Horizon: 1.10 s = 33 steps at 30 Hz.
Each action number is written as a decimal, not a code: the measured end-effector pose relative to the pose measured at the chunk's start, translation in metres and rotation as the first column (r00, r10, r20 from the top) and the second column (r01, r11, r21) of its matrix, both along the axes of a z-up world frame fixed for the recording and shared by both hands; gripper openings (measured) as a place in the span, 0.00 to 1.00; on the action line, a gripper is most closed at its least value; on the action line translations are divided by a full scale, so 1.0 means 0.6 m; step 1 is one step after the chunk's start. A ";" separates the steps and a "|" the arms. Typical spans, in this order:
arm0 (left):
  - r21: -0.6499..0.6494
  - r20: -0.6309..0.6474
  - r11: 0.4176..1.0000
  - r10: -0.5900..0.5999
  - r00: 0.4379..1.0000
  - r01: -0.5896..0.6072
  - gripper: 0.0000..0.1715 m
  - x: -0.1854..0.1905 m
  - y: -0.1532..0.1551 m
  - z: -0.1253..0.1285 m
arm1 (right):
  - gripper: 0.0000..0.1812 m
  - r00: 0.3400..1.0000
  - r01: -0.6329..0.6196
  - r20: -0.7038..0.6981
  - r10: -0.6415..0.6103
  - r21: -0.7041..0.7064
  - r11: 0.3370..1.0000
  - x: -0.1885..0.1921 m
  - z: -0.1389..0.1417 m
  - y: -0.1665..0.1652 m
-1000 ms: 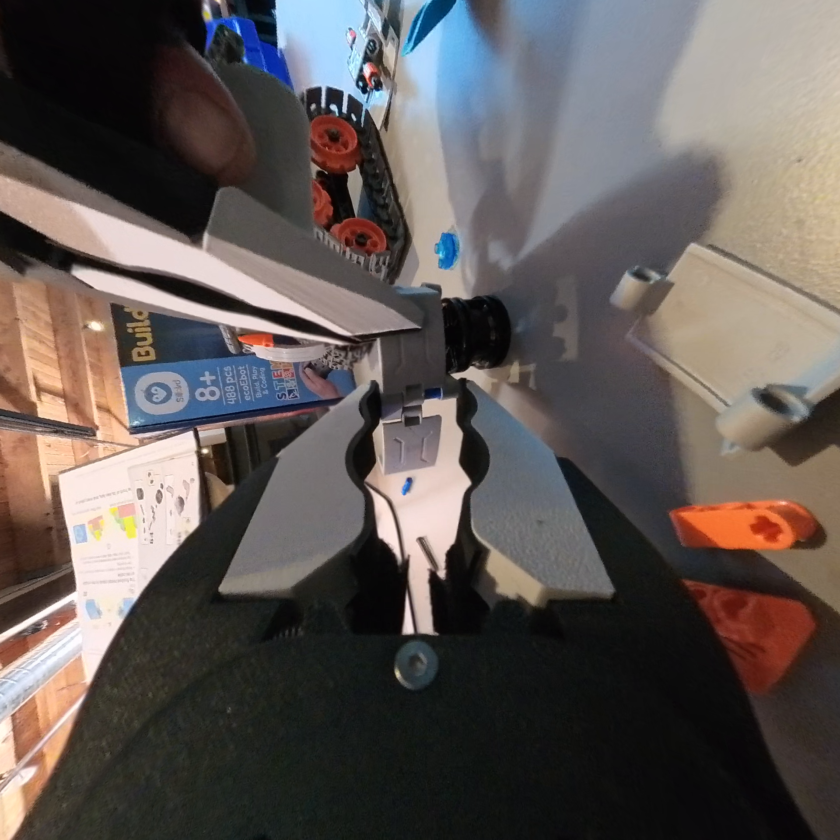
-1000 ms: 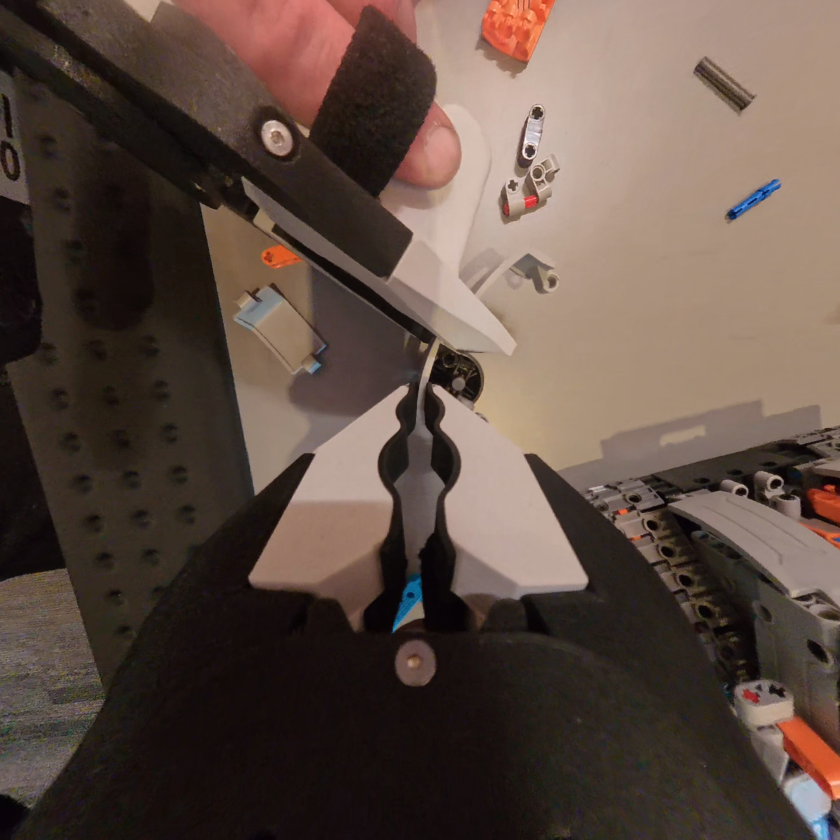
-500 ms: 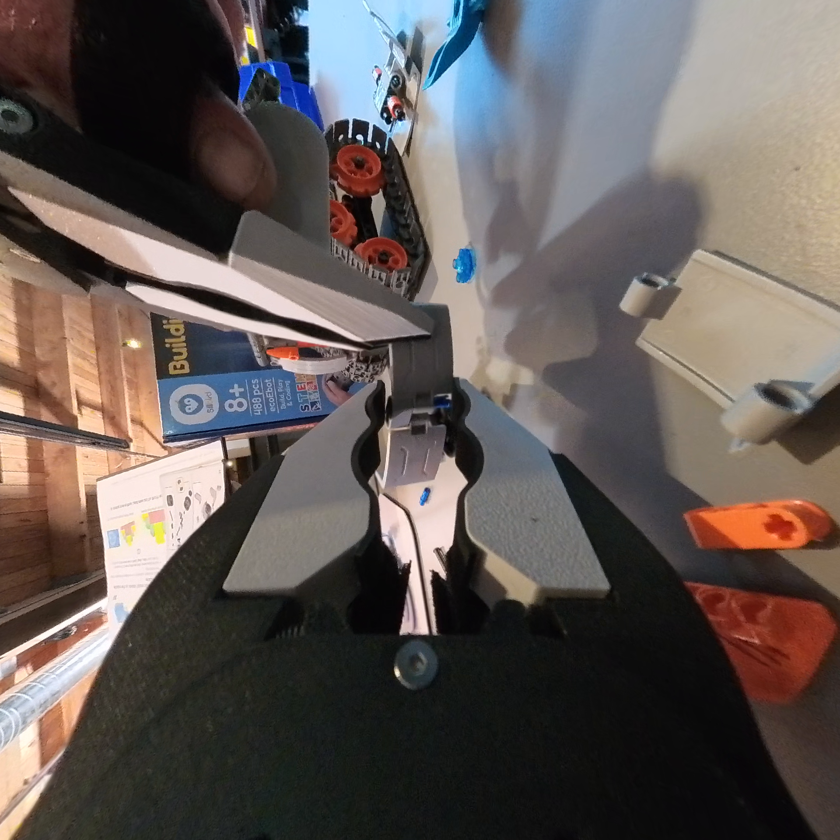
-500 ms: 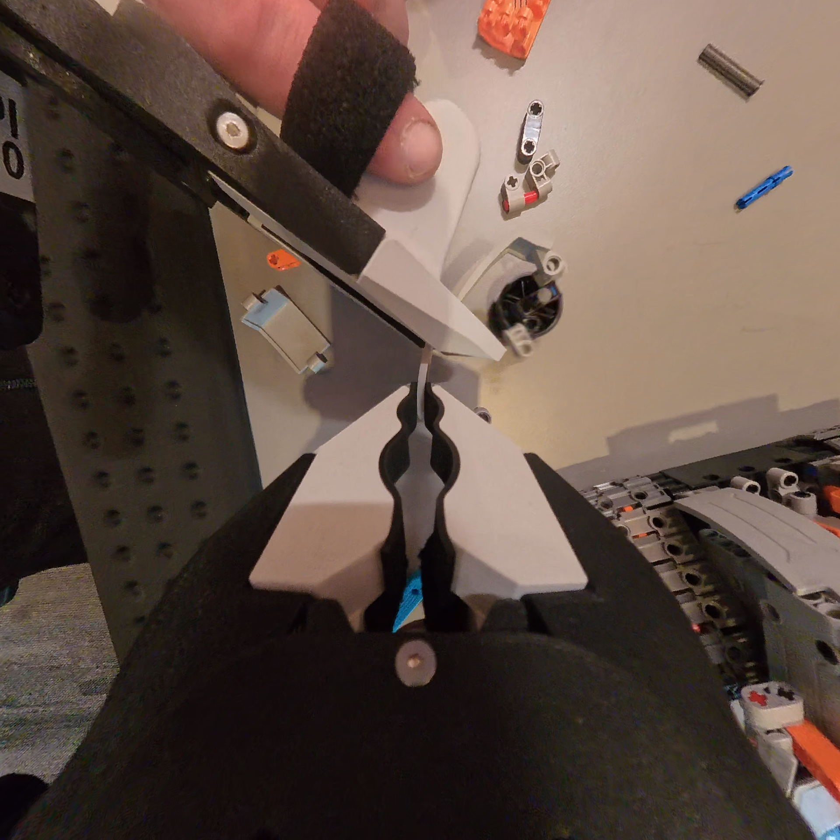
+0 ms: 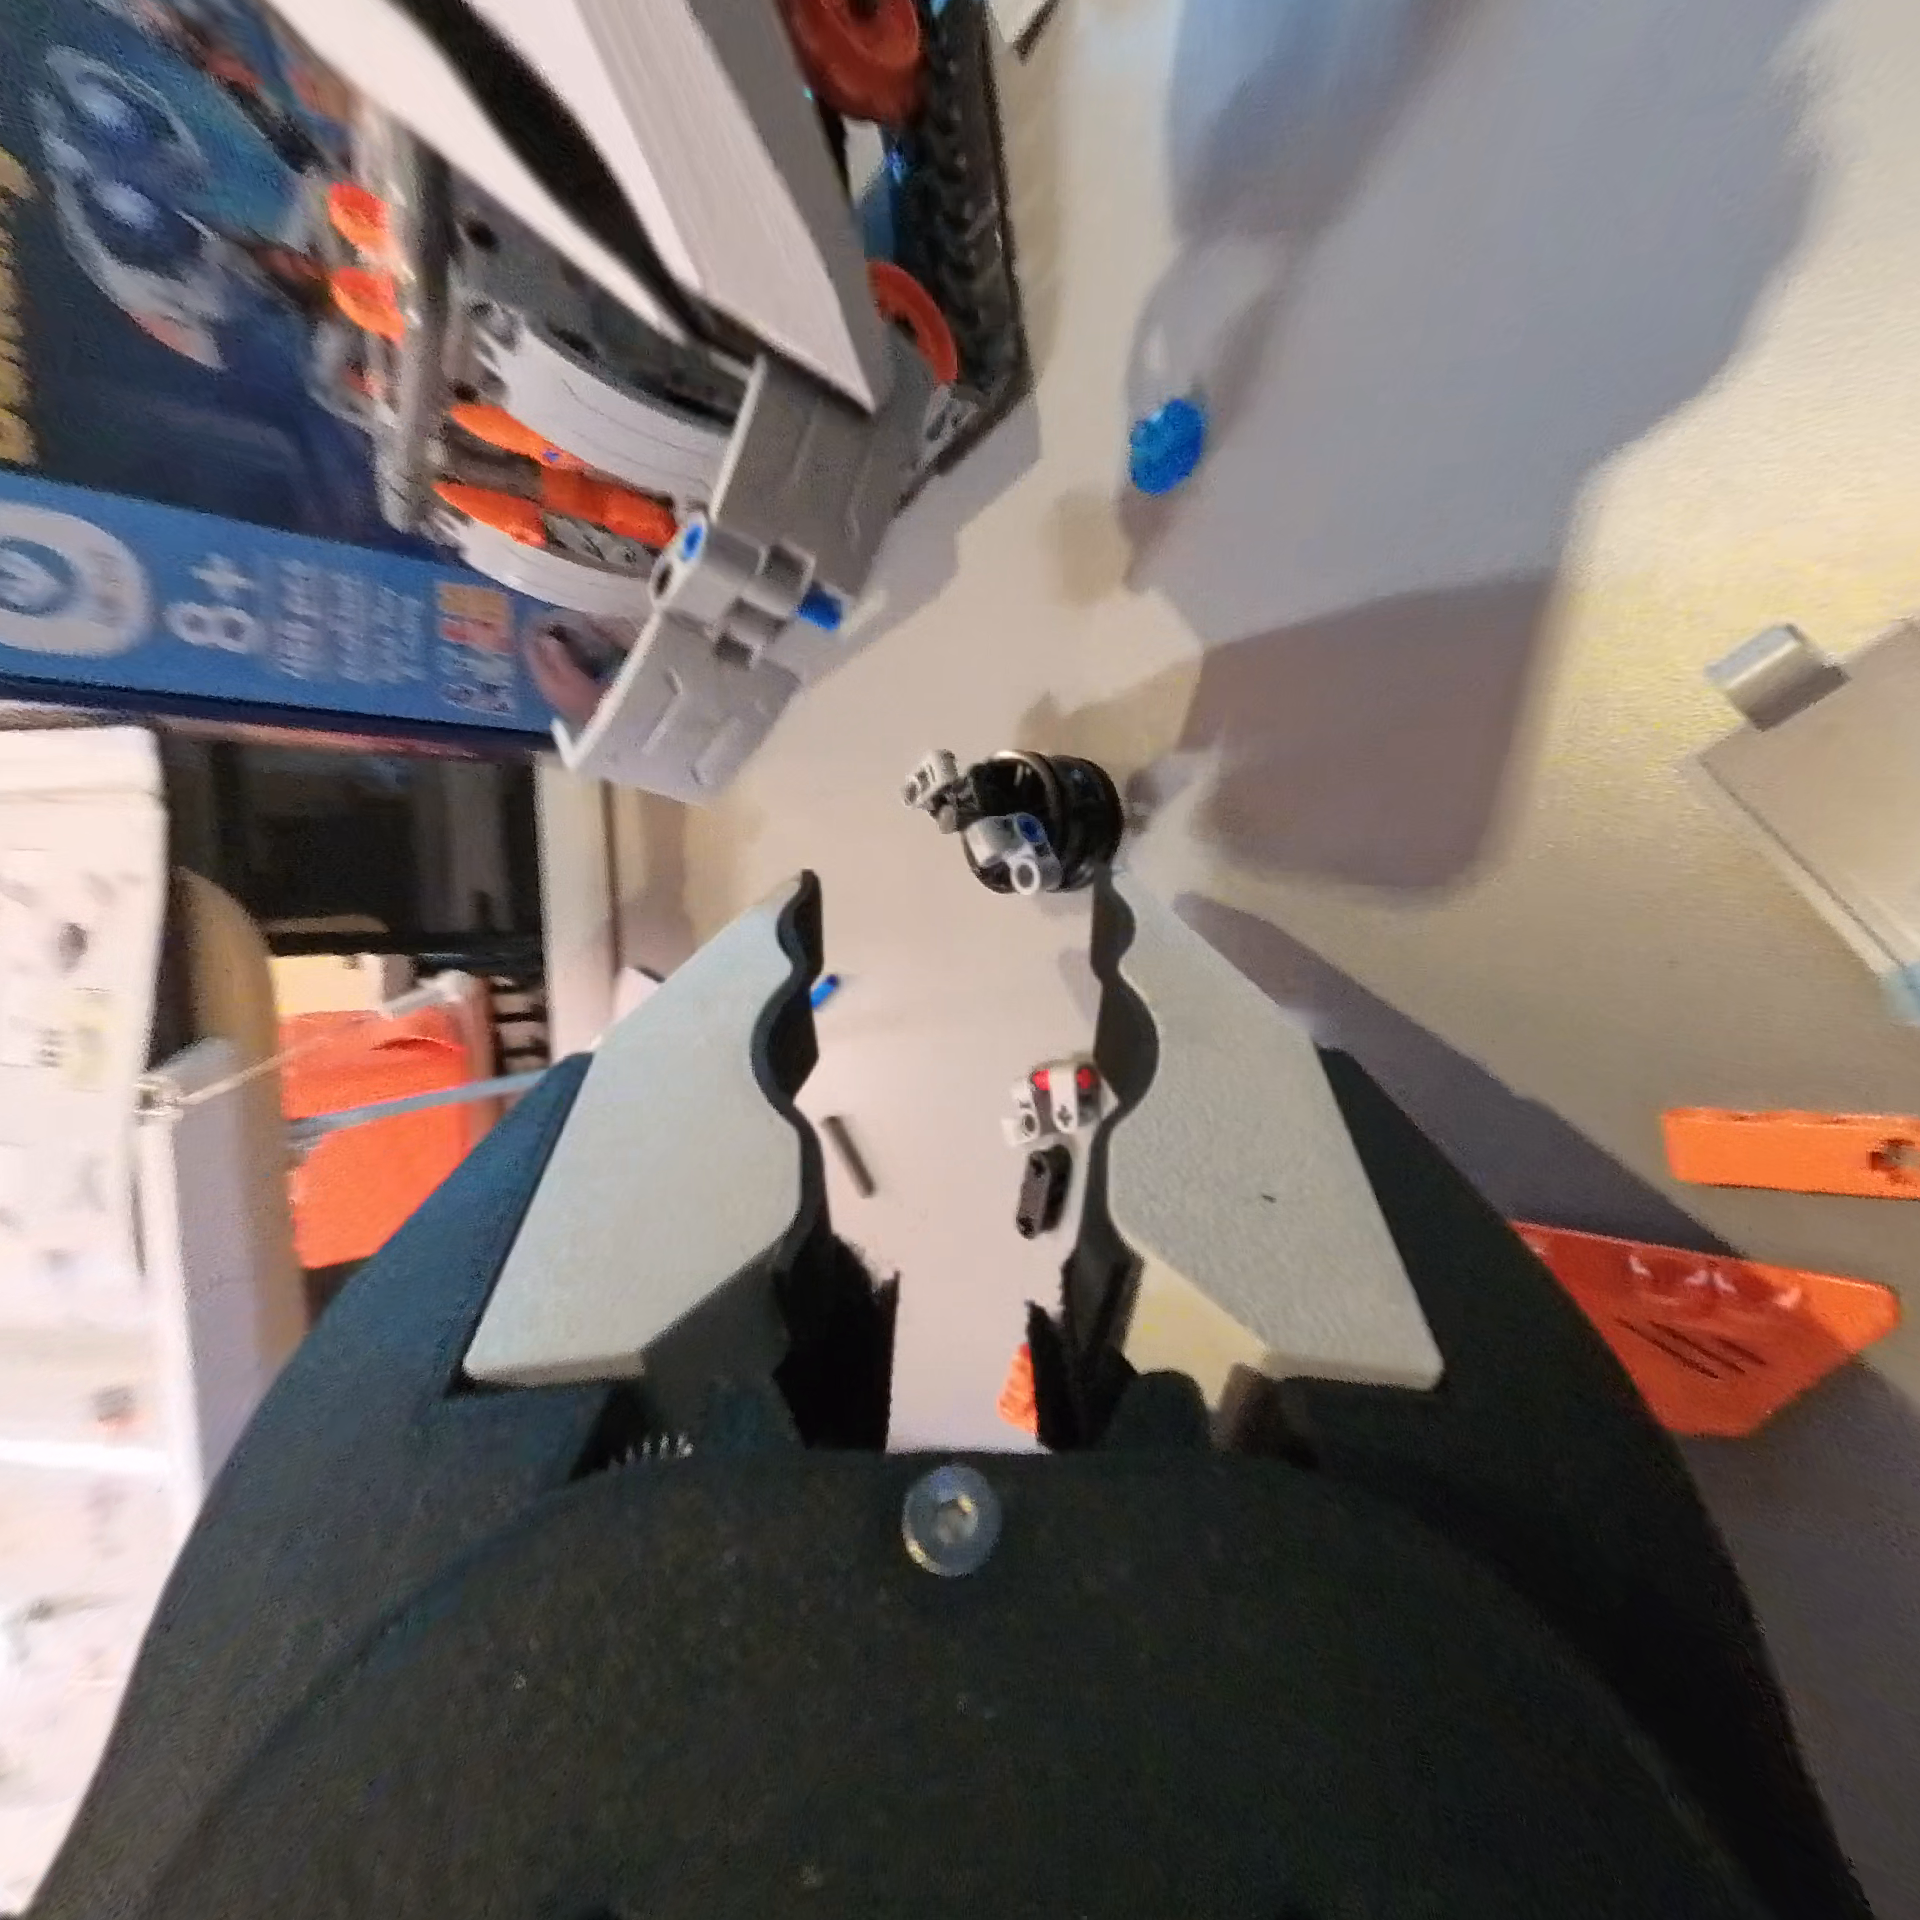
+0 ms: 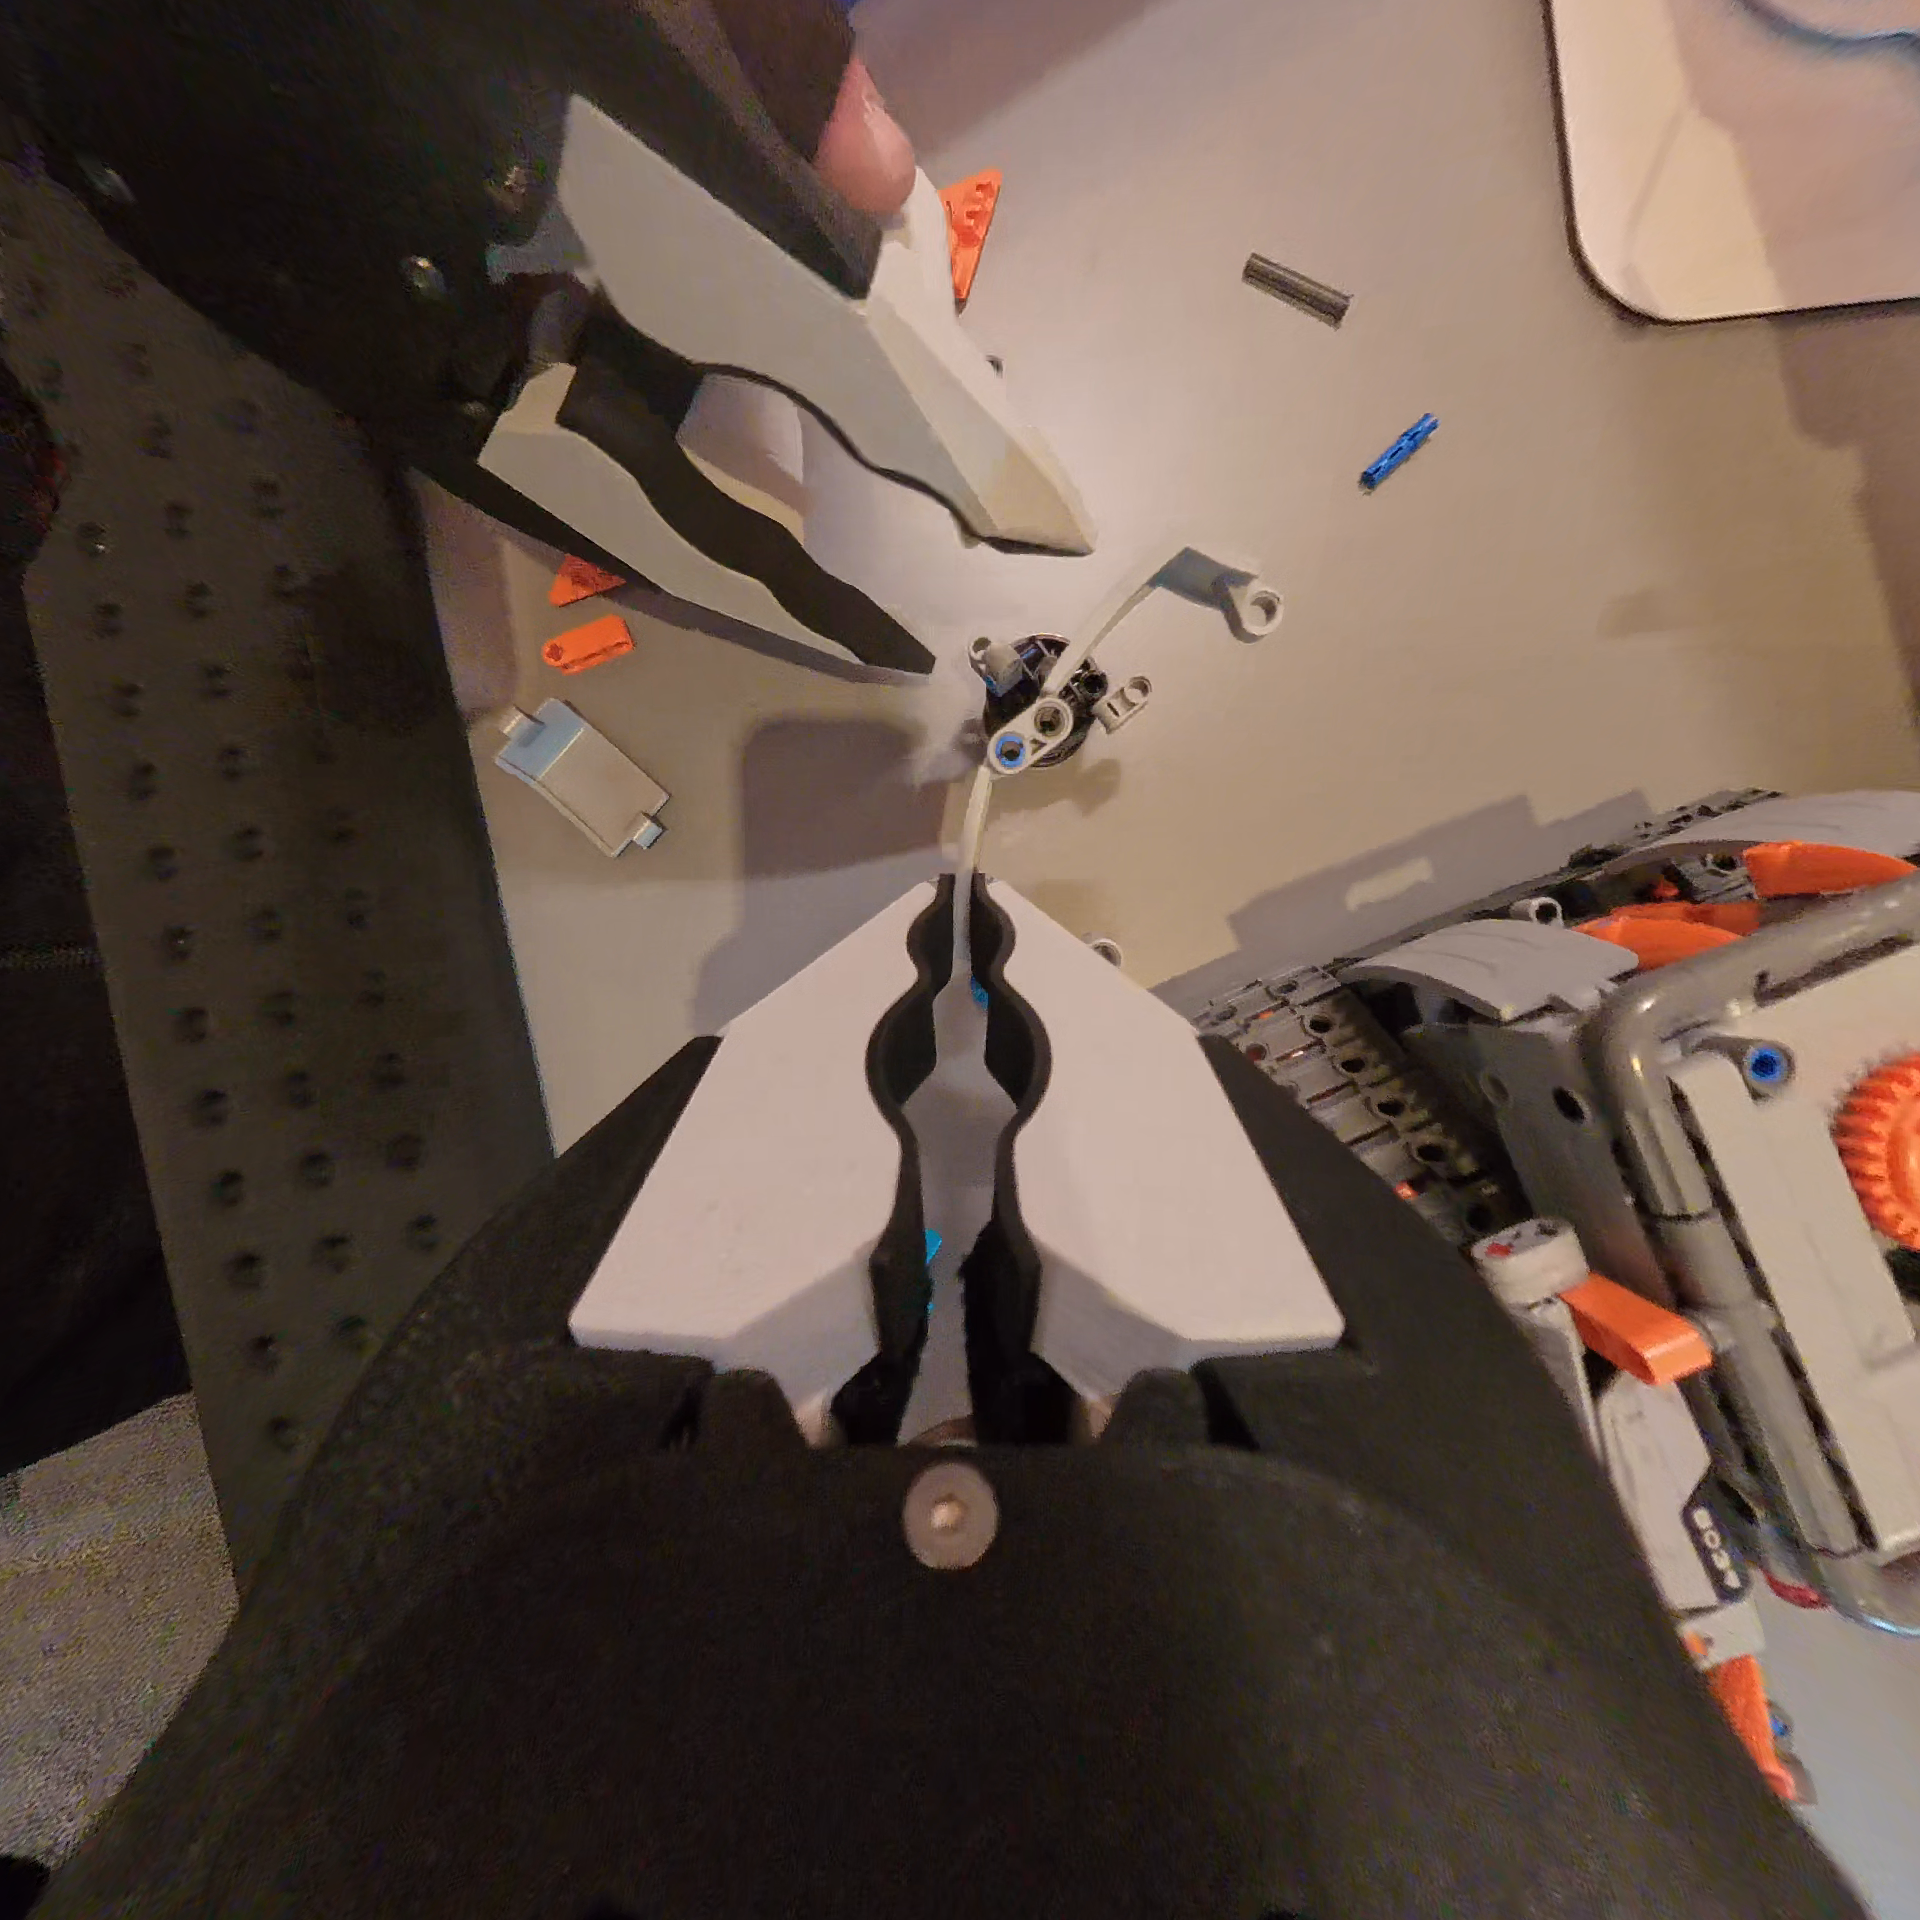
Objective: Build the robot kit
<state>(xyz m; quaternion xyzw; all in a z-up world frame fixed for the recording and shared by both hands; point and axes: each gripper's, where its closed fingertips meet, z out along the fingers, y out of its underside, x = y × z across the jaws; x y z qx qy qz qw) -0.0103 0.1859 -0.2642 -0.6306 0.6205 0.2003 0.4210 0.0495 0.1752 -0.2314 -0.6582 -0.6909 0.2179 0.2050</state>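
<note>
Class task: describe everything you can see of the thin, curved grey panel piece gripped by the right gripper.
The thin curved light-grey plastic panel is seen edge-on, pinched at its near end by the shut right gripper. It arcs away over the beige table, with pin holes, one holding a blue pin. It crosses in front of the small black round wheel assembly; whether they touch is unclear.

— We are losing the blue box [image 5: 260,582] off the left edge of the left wrist view, and motion blur is smearing it along with the white booklet [image 5: 73,1039].

— We are also seeing the tracked model [image 6: 1621,1143] running off the right edge in the right wrist view. The right claw [image 6: 961,894] is hiding the rear of the thin white curved panel [image 6: 977,821] it pinches.
</note>
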 end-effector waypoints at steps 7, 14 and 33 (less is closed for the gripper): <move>-0.054 0.011 0.997 0.057 0.998 -0.056 0.28 -0.010 0.009 -0.015 | 0.00 1.000 -0.015 0.008 0.015 -0.023 1.000 -0.009 -0.034 -0.007; -0.262 0.114 0.962 0.102 0.988 -0.069 0.27 0.016 0.005 -0.042 | 0.00 0.999 -0.018 -0.034 0.018 -0.025 1.000 -0.004 -0.026 -0.003; -0.537 0.195 0.788 -0.231 0.953 0.300 0.25 0.116 -0.094 -0.057 | 0.00 0.991 -0.102 -0.094 0.094 -0.082 0.991 0.036 -0.002 -0.016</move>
